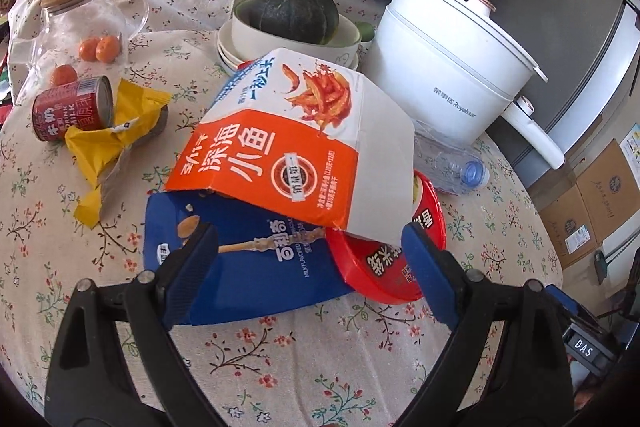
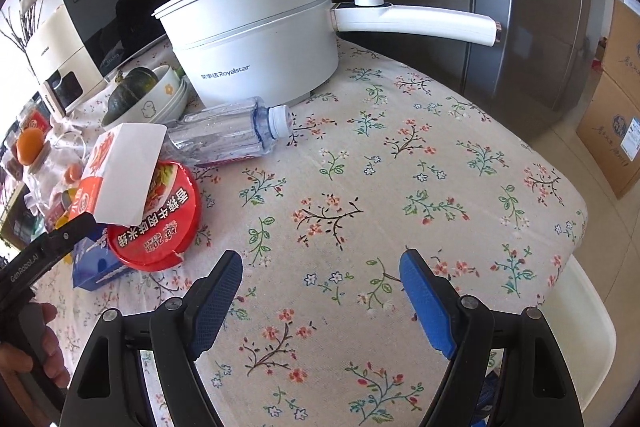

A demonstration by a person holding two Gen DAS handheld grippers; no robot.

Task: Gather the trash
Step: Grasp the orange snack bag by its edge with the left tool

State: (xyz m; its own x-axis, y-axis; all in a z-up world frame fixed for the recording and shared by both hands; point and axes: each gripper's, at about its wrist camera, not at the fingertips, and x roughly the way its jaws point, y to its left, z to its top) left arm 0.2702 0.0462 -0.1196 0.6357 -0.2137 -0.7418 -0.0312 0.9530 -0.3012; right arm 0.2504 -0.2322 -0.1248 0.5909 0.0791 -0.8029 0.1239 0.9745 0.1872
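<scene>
The left gripper (image 1: 310,247) hangs wide open just over a pile of trash on the flowered tablecloth (image 1: 304,367), gripping nothing. Between and just ahead of its fingers lies a blue snack box (image 1: 248,267), flat on the cloth. An orange and white carton (image 1: 296,147) leans across it, tilted, its lower edge resting on a red noodle bowl lid (image 1: 384,267) near the right finger. A crushed clear bottle (image 1: 452,167) lies beyond the lid, beside the white pot (image 1: 448,67). A yellow wrapper (image 1: 116,131) and a red can (image 1: 72,107) sit well to the left. The right gripper (image 2: 322,291) is also spread open, empty, over bare cloth, with the pile off to its left.
</scene>
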